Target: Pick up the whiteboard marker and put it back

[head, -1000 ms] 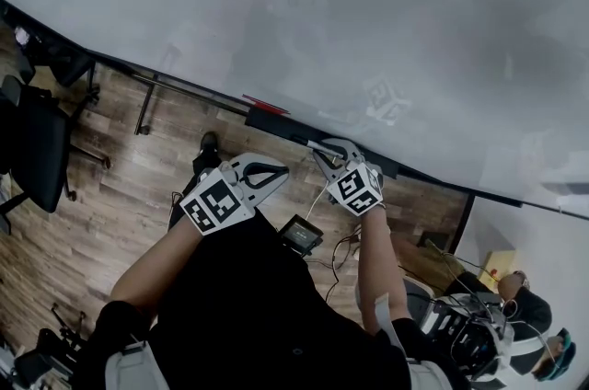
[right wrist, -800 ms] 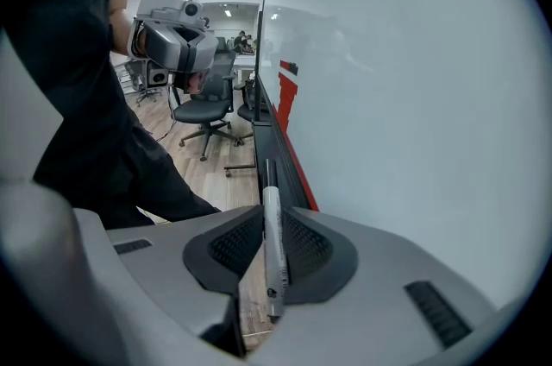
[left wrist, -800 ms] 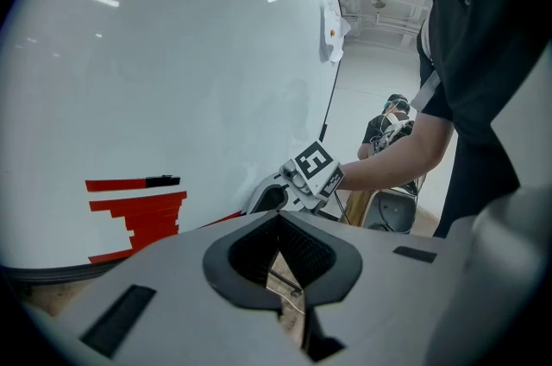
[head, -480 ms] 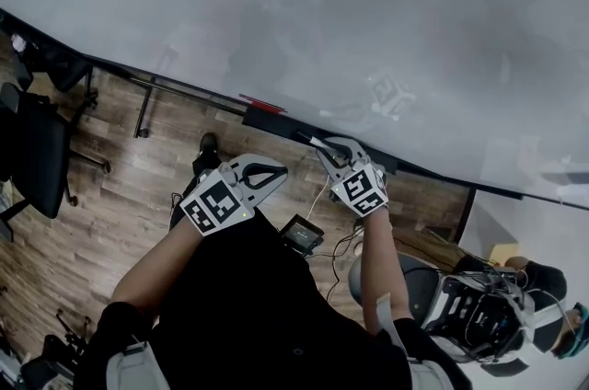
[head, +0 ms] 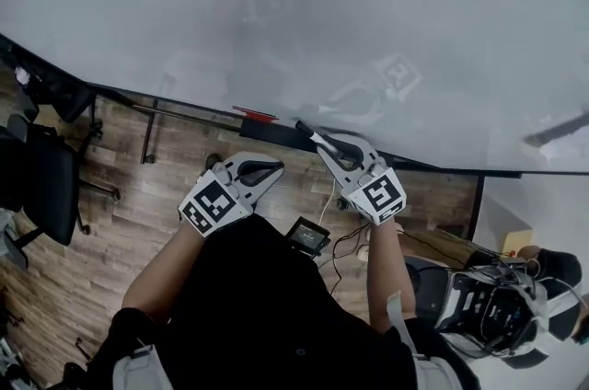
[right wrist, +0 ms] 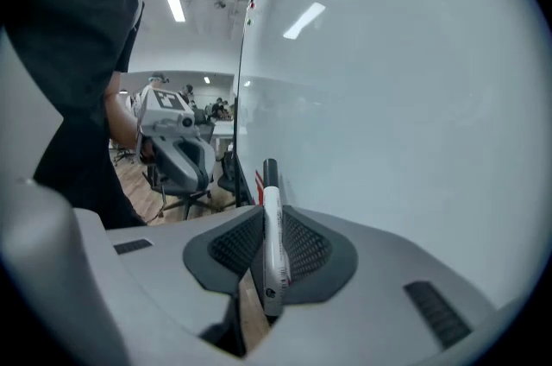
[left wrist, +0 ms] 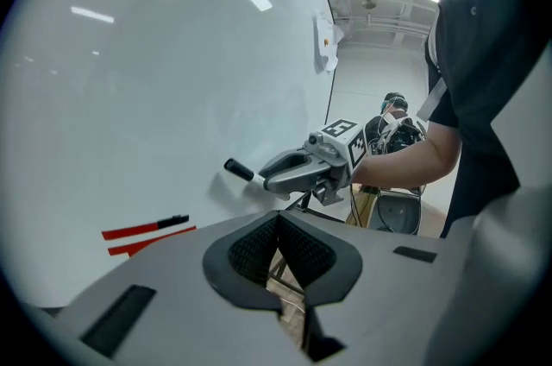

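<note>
The whiteboard marker (right wrist: 272, 243), white with a black cap, lies lengthwise between the pads of my right gripper (right wrist: 269, 216), which is shut on it; its jaws have just been closing with the marker between them. In the head view the marker (head: 308, 133) sticks out past the right gripper (head: 324, 143), held in front of the whiteboard (head: 276, 11) above the black tray (head: 276, 129). The left gripper view shows the same marker (left wrist: 240, 171) close to the board. My left gripper (head: 274, 166) hangs to the left, lower, shut and empty (left wrist: 278, 222).
A red marker (head: 256, 114) rests at the tray's left end, also seen as the red marker (left wrist: 147, 228) against the board. A black office chair (head: 41, 177) stands on the wood floor at left. A small screen device (head: 306, 235) hangs at the person's waist. Equipment (head: 492, 310) sits lower right.
My right gripper has lifted up from the tray with the marker, now in front of the board. The left gripper has risen a little.
</note>
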`<state>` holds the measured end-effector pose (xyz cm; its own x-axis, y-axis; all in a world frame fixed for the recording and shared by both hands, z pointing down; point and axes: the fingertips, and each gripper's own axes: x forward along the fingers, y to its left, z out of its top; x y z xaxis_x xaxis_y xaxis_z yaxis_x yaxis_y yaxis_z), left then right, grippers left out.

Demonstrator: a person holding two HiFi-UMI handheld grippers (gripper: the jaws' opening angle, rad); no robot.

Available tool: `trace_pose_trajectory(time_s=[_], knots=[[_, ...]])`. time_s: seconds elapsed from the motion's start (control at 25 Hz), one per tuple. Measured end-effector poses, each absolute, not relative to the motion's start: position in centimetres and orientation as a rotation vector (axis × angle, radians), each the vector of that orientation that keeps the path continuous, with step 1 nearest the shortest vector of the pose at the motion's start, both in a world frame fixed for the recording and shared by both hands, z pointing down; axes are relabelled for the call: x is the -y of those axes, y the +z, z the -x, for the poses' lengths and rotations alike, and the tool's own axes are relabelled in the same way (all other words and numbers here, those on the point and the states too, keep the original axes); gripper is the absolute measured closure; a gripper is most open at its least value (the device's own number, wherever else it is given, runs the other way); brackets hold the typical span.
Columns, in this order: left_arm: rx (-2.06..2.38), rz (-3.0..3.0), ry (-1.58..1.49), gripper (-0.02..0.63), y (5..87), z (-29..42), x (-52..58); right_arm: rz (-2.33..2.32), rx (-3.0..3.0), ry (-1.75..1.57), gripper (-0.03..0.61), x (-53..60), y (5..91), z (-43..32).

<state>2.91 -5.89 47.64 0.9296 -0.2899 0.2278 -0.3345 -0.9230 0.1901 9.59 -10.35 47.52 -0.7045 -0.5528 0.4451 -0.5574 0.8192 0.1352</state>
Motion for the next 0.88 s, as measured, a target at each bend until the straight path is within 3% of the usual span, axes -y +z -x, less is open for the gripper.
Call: trace_pose_trajectory(time_s=[0.6, 0.88], knots=[[0.501, -3.043, 0.259, 0.601, 34.5, -8.7, 9.2, -1.091, 3.153, 0.020, 0.503, 8.7, 29.0, -16.8], [0.494, -3.121, 0.161, 0.601, 29.0, -8.8, 9.6, -1.274, 3.350, 0.142, 0.503, 6.5, 26.3, -20.7]])
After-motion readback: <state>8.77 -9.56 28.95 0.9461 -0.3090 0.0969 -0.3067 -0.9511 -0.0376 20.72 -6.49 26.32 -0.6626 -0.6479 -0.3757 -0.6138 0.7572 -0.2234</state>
